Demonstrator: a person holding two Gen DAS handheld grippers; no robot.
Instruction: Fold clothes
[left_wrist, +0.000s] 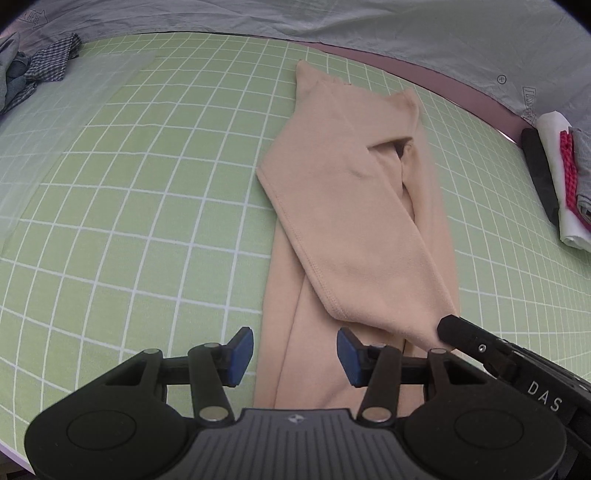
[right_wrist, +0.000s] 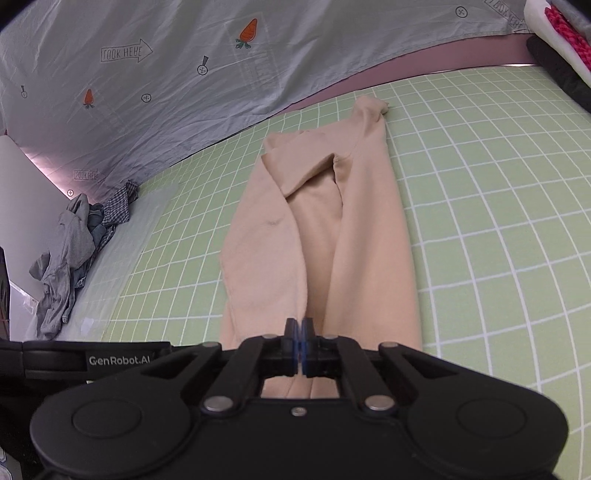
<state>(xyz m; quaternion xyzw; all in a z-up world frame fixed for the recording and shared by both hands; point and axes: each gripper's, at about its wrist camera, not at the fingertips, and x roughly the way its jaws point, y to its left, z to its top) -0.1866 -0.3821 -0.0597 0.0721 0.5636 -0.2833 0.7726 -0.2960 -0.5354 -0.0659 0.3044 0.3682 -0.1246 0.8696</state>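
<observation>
Two hand-held grippers, left (left_wrist: 295, 356) spread wide, right (right_wrist: 299, 341) pinching beige garment (right_wrist: 325, 236), green grid mat (right_wrist: 480, 221).

A green grid mat (left_wrist: 147, 221) covered the tabletop. Behind it hung a grey sheet (right_wrist: 184, 74) printed with carrots (right_wrist: 247, 31) and "LOOK HERE" arrows (right_wrist: 127, 51).
</observation>
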